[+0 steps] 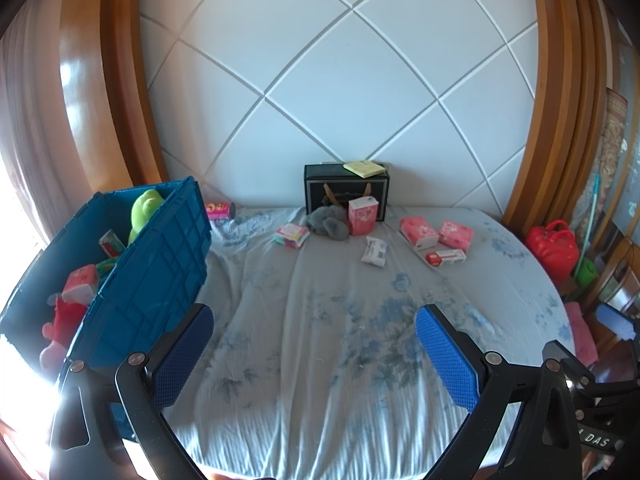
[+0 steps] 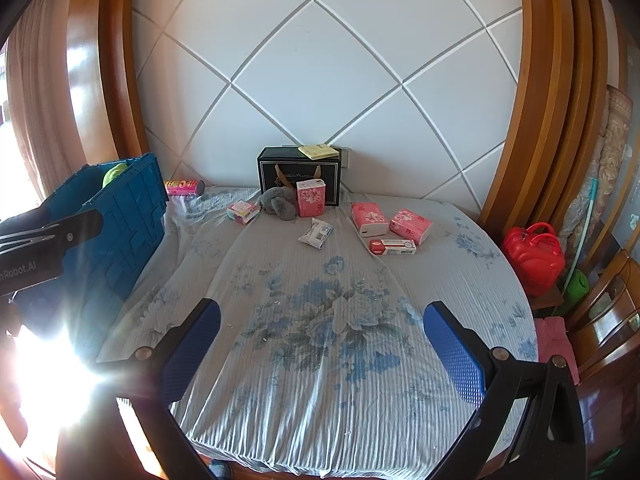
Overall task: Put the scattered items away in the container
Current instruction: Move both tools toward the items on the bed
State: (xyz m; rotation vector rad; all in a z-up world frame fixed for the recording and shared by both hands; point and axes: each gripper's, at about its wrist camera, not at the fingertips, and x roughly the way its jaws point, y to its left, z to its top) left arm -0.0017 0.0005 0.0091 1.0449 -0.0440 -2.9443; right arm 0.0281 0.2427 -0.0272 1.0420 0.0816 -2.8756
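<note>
Left gripper (image 1: 314, 354): tongs wide apart, nothing between them, over the flowery bed sheet (image 1: 320, 340). Right gripper (image 2: 322, 350): tongs wide apart too, empty, over the big blue flower print.

Landmark: the black gift box (image 1: 346, 192), upright against the white headboard (image 1: 340, 80), yellow notepad (image 1: 364, 168) on top.

Touching the front of the black box: a grey fluffy toy (image 1: 328, 222) and an upright pink tissue pack (image 1: 362, 216). Left of the toy: a small pink and white packet (image 1: 291, 235). In front of the box, nearer the grippers: a white wrapped packet (image 1: 375, 251). Right of the box: two pink tissue packs (image 1: 418, 232) (image 1: 455, 234) side by side, and a red and white flat box (image 1: 445, 257) just in front of them. Left of the box, by the headboard: a pink can (image 1: 220, 210) on its side.

Far left of the box: the blue crate (image 1: 156, 272), open. Inside: a green plush toy (image 1: 145, 210), a pink pack (image 1: 81, 282), a red soft toy (image 1: 66, 320), and a few smaller things, hard to tell.

Far right of the box, off the bed: a red bag (image 1: 552, 246).
</note>
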